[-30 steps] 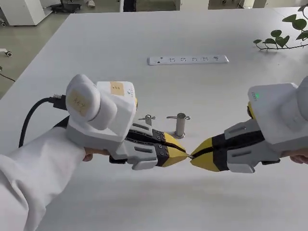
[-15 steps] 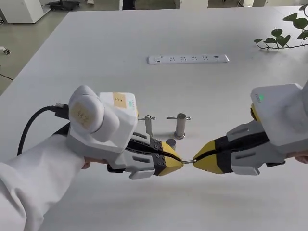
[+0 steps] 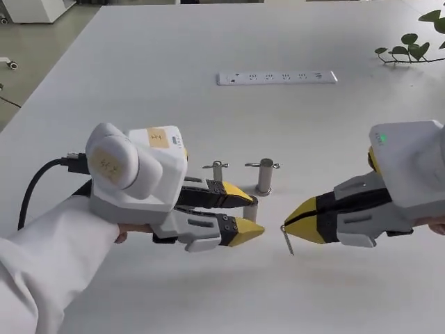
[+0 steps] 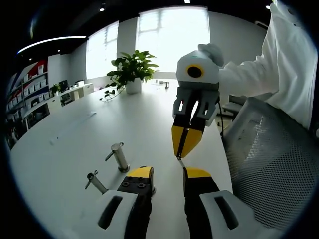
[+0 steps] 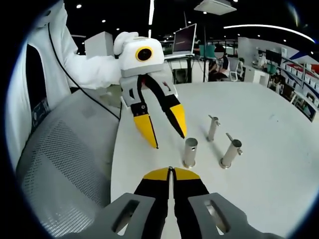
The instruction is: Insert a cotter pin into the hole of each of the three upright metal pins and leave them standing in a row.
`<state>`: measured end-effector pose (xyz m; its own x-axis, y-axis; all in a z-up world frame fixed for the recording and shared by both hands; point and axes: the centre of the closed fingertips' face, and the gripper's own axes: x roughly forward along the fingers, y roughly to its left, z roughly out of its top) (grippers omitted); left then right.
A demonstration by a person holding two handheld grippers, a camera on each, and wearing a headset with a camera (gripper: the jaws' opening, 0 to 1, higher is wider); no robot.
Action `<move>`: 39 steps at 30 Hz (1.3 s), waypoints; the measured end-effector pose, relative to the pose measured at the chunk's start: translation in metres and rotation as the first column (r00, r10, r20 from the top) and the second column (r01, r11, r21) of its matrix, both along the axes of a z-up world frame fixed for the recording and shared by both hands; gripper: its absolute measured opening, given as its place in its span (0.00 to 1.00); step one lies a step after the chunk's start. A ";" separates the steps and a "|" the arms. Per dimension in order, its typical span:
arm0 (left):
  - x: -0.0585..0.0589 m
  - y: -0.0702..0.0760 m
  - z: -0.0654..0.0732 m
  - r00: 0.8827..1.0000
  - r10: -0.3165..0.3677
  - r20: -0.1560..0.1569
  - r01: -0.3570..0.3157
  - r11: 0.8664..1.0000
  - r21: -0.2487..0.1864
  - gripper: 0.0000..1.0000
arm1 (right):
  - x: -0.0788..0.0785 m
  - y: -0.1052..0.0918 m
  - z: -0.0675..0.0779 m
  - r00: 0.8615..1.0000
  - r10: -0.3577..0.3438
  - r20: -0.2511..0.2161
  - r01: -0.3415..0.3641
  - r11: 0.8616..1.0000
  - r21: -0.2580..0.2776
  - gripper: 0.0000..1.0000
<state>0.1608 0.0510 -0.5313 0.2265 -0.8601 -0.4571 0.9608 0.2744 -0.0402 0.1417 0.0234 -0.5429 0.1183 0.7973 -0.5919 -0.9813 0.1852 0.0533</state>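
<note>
The left gripper (image 3: 259, 215) has let go and drawn back from the right gripper (image 3: 287, 224); its fingers now gape wide beside the bare metal pin (image 5: 190, 152). The right fingers remain pinched on the cotter pin (image 3: 288, 240), which hangs above the table (image 3: 208, 292) awaiting insertion.

- Bare metal pin (image 3: 251, 208): stands between the spread fingers of the left gripper (image 3: 259, 214). The upper finger covers all but a grey sliver of it. Its hole is too small to make out.
- Cotter pin (image 3: 288, 241): one end is buried between the pressed-together fingertips of the right gripper (image 3: 285, 227).
- Right gripper body: cut by the head view's edge behind its fingers.
</note>
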 end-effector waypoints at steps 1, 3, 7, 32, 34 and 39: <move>-0.001 0.000 -0.002 1.000 0.003 -0.008 -0.003 1.000 0.002 0.22 | -0.001 -0.001 0.000 1.000 -0.003 -0.005 0.003 1.000 0.001 0.00; -0.002 -0.001 -0.006 1.000 0.008 -0.021 -0.008 1.000 0.011 0.23 | -0.001 -0.001 0.001 1.000 -0.006 -0.005 0.006 1.000 0.002 0.00; -0.010 -0.008 -0.013 0.999 -0.012 -0.048 0.012 1.000 0.003 0.26 | 0.001 -0.001 0.008 1.000 -0.019 -0.008 0.019 0.999 0.026 0.00; -0.011 -0.046 -0.021 0.975 -0.029 -0.219 0.004 0.993 -0.114 0.00 | 0.004 0.002 0.025 0.999 -0.043 0.010 0.042 0.996 0.080 0.00; -0.012 -0.045 -0.021 0.975 -0.029 -0.221 0.007 0.995 -0.102 0.00 | 0.003 0.002 0.025 0.999 -0.042 0.012 0.041 0.996 0.081 0.00; -0.018 -0.043 -0.020 0.975 -0.057 -0.216 0.050 0.998 -0.035 0.00 | -0.001 0.003 0.025 1.000 -0.022 0.009 0.021 0.996 0.083 0.00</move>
<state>0.1429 0.0079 -0.5518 0.0784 -0.8820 -0.4647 0.9416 0.2186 -0.2561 0.1408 0.0261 -0.5175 0.1411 0.8407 -0.5228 -0.9777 0.2013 0.0598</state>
